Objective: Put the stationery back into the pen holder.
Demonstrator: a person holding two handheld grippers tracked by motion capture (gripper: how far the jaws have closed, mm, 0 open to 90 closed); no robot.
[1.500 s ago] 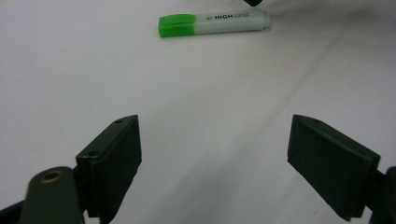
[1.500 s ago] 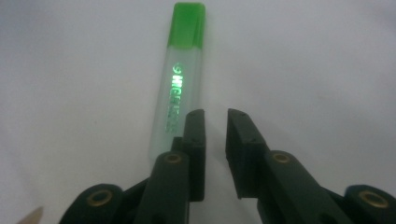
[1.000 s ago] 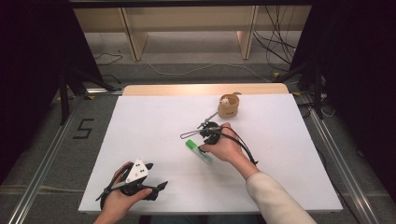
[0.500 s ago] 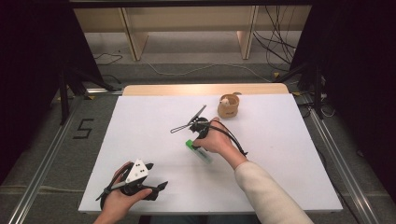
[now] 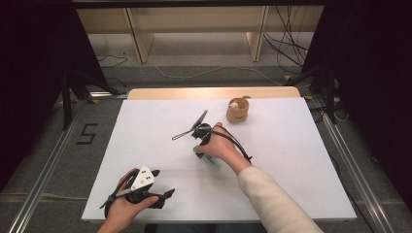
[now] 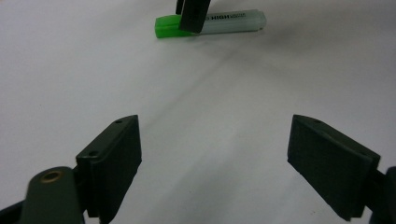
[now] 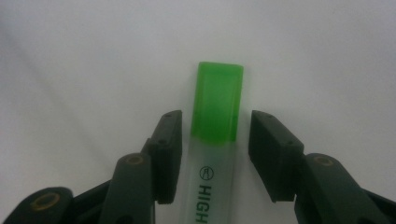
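Note:
A highlighter point(image 7: 212, 168) with a green cap point(image 7: 218, 100) lies flat on the white table point(image 5: 145, 126), also seen as highlighter point(image 5: 212, 163) and highlighter point(image 6: 229, 21). My right gripper point(image 7: 217, 116) points down over it and straddles the barrel where it meets the cap. Its jaws have just been opening, and a small gap shows between each pad and the highlighter. In the high view the right gripper point(image 5: 198, 144) sits at mid-table under the person's hand. My left gripper point(image 5: 164, 183) rests near the front left edge, open and empty, its jaws wide in the left gripper point(image 6: 215, 123) view.
A small round wooden cup point(image 5: 237, 111) with something pale inside stands at the back of the table, right of centre. A wooden strip point(image 5: 209, 92) runs along the far edge. Metal rails point(image 5: 43, 170) flank the table on both sides.
The right hand has shifted left across the table to stand over the highlighter's green end. The highlighter and the left gripper have stayed put.

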